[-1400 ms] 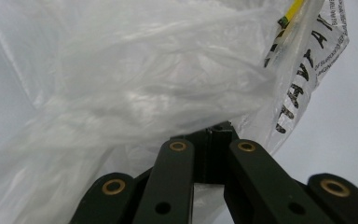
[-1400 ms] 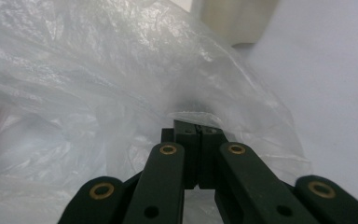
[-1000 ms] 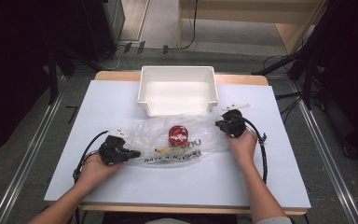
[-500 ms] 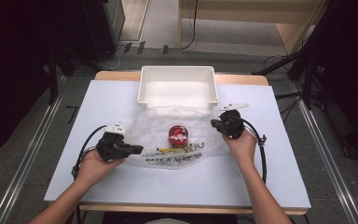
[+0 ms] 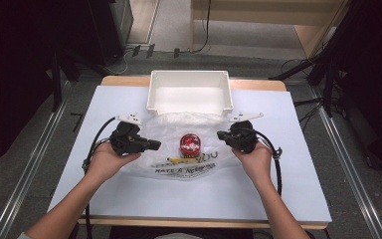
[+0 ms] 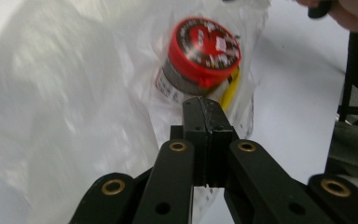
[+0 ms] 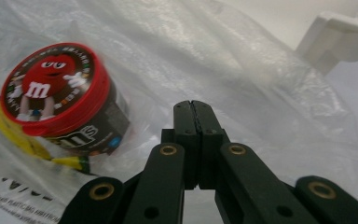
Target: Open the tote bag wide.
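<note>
A clear plastic bag (image 5: 171, 125) with black lettering lies mid-table, between my two grippers. Inside it sit a red-lidded candy tub (image 5: 189, 143) and a thin yellow item (image 5: 179, 160). My left gripper (image 5: 156, 145) is shut on the bag's left edge and my right gripper (image 5: 220, 134) on its right edge; both edges are raised off the table. In the left gripper view the shut jaws (image 6: 205, 105) point at the tub (image 6: 200, 56) through the film (image 6: 74, 93). In the right gripper view the shut jaws (image 7: 192, 107) sit against the plastic (image 7: 242, 56), the tub (image 7: 56, 88) at left.
An empty white tray (image 5: 189, 73) stands just behind the bag at the table's far edge; its corner (image 7: 340, 37) shows in the right gripper view. The white tabletop (image 5: 179, 199) is bare in front of the bag. Dark stands and cables flank the table.
Both hands have risen and drawn slightly inward, lifting the bag's two side edges. The bag has bunched up around the tub, which stays near the middle.
</note>
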`<action>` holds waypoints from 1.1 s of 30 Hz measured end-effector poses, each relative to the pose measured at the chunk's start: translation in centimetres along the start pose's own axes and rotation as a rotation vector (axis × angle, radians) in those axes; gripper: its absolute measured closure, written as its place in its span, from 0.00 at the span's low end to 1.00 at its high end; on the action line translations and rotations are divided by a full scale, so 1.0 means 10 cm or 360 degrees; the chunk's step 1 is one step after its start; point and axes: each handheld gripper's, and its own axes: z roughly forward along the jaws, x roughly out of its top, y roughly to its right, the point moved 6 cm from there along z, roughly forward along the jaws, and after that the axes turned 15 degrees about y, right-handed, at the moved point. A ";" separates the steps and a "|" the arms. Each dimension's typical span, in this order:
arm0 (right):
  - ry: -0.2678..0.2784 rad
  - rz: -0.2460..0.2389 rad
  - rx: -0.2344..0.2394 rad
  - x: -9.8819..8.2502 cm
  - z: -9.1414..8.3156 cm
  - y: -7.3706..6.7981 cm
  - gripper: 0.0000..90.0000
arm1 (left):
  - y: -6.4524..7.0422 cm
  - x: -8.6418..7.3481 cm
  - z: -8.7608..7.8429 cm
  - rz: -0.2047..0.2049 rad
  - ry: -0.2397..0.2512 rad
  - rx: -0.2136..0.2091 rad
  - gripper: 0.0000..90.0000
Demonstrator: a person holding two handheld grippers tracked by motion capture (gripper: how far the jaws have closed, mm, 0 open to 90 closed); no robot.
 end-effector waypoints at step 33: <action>-0.0105 -0.0044 0.0122 -0.22 0.29 -0.25 1.00 | -0.68 0.08 0.84 -0.0055 0.0008 0.0039 1.00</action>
